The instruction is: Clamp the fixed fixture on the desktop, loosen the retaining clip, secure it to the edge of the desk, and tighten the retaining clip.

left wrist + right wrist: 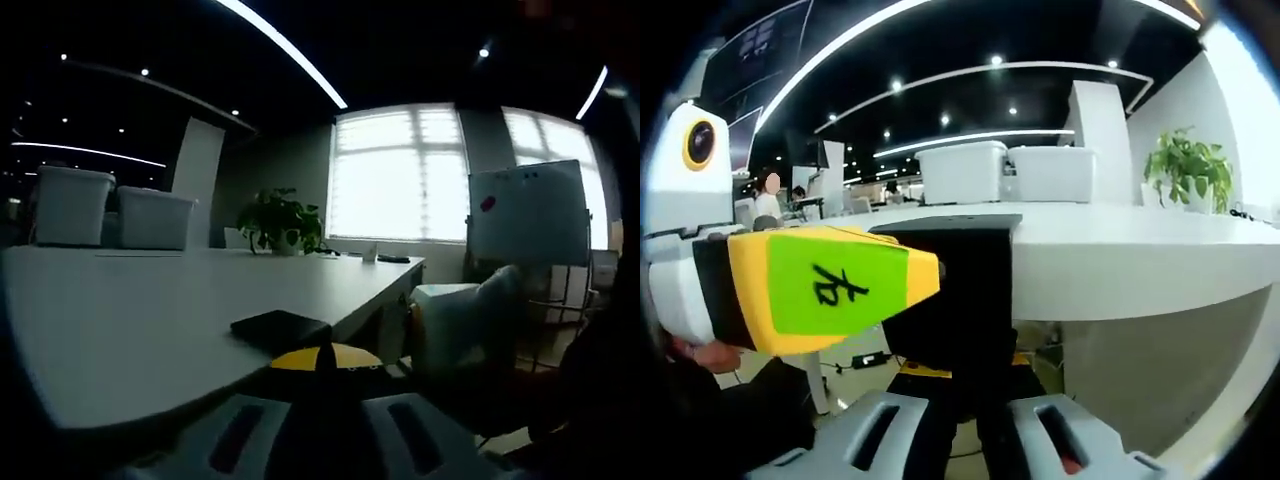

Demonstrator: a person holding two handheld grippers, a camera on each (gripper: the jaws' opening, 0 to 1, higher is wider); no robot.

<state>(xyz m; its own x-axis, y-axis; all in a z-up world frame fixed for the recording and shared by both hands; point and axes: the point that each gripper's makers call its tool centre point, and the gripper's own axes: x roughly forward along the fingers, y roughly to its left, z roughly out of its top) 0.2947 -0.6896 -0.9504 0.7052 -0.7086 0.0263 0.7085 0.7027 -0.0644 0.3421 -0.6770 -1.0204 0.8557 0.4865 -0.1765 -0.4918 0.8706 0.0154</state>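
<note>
Fixture (pixel 955 290) sits on the desk (pixel 1120 245) edge: black top plate on the surface, body hanging below the rim. In the right gripper view it's dead ahead, lower end between the right gripper (pixel 975 425) jaws, which look clamped on it. Left gripper (pixel 315 420) jaws close on the fixture's (pixel 282 328) yellow-black part under its plate.

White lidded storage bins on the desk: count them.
2. One white lidded plastic bin stands at the desk's far left end; the other bin sits right beside it, nearer the potted plant. More may be hidden.
</note>
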